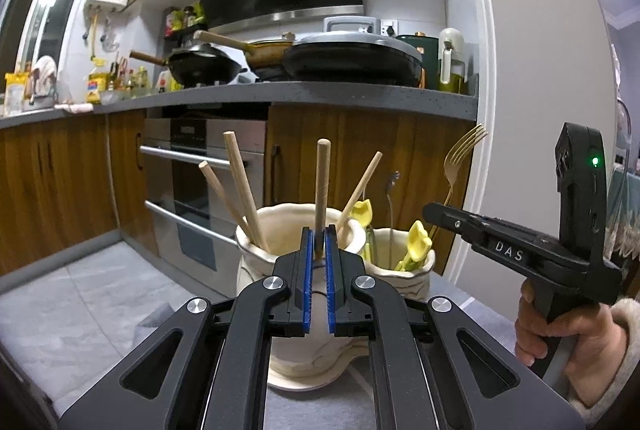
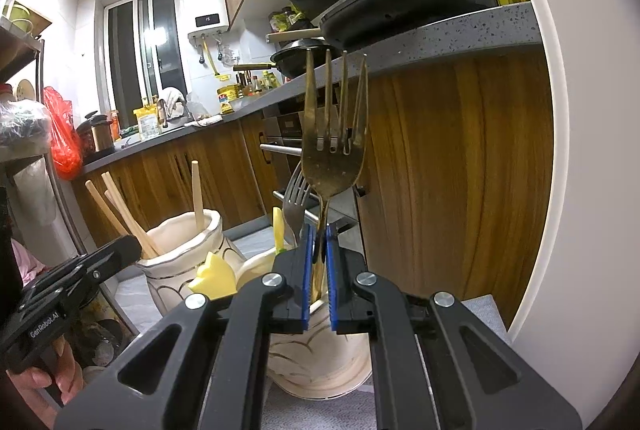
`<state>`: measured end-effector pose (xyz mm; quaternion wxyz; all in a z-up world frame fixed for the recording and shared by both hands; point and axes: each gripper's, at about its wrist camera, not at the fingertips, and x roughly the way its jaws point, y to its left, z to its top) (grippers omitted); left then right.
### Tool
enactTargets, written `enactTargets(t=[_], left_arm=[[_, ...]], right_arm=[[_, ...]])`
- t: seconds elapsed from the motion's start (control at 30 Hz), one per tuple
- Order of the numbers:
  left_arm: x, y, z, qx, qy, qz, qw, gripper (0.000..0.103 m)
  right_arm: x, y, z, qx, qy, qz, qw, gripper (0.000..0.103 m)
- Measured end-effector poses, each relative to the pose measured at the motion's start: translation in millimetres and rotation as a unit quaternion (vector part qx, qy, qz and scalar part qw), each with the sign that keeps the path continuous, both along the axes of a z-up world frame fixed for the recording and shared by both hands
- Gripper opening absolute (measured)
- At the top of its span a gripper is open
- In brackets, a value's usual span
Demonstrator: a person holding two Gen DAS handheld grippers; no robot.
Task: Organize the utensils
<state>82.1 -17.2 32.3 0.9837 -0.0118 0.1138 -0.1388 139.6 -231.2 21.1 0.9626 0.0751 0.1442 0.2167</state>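
My left gripper [image 1: 319, 236] is shut on a wooden utensil handle [image 1: 322, 174] standing upright in a tall cream ceramic jar [image 1: 256, 272], which also holds several other wooden handles. A shorter cream jar [image 1: 416, 276] beside it holds yellow-handled utensils [image 1: 418, 240] and a dark fork. My right gripper [image 2: 319, 236] is shut on the handle of a gold fork [image 2: 334, 150], tines up, over the shorter jar [image 2: 320, 362]. In the left wrist view that gold fork [image 1: 460, 158] rises above the right gripper [image 1: 436, 210]. The tall jar [image 2: 180, 262] also shows in the right wrist view.
Both jars stand on a grey cloth [image 1: 80, 314] on a low surface. Behind are wooden cabinets, an oven [image 1: 200, 182] and a grey counter [image 1: 320, 92] with pans. A white door frame [image 1: 486, 70] is at the right. A silver fork [image 2: 294, 202] stands in the shorter jar.
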Motion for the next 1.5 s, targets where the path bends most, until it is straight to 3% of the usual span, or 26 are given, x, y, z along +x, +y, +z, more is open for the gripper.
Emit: enactTargets(t=[0.4, 0.47, 0.5, 0.57, 0.97, 1.07, 1.17, 1.27, 1.5], left_arm=[[1, 11, 1, -0.017, 0.008, 0.013, 0.9997, 0.007], [1, 12, 1, -0.020, 0.010, 0.015, 0.9997, 0.014], [1, 12, 1, -0.023, 0.012, 0.013, 0.9996, 0.019], [1, 12, 1, -0.024, 0.013, 0.012, 0.9995, 0.022], [-2, 12, 0, -0.019, 0.009, 0.016, 0.9997, 0.034], [-9, 10, -2, -0.007, 0.009, 0.020, 0.9997, 0.038], [-16, 12, -5, -0.004, 0.017, 0.027, 0.9995, 0.049], [-24, 15, -8, -0.006, 0.029, 0.033, 0.9990, 0.063], [-56, 23, -19, 0.007, 0.033, 0.064, 0.9974, 0.092]], right_arm=[[3, 2, -1, -0.001, 0.007, -0.005, 1.000, 0.008], [4, 1, -2, 0.000, 0.012, -0.004, 1.000, 0.011], [5, 0, -2, 0.002, 0.013, -0.004, 1.000, 0.020], [4, 0, -2, 0.006, 0.012, -0.003, 1.000, 0.026], [0, -1, -3, 0.002, 0.021, -0.008, 1.000, 0.026], [-6, -1, -4, -0.009, 0.031, -0.006, 0.999, 0.038], [-18, -2, -8, -0.027, 0.045, -0.006, 0.999, 0.046], [-29, -6, -12, -0.034, 0.057, 0.000, 0.998, 0.062], [-60, -6, -23, -0.070, 0.051, 0.004, 0.996, 0.083]])
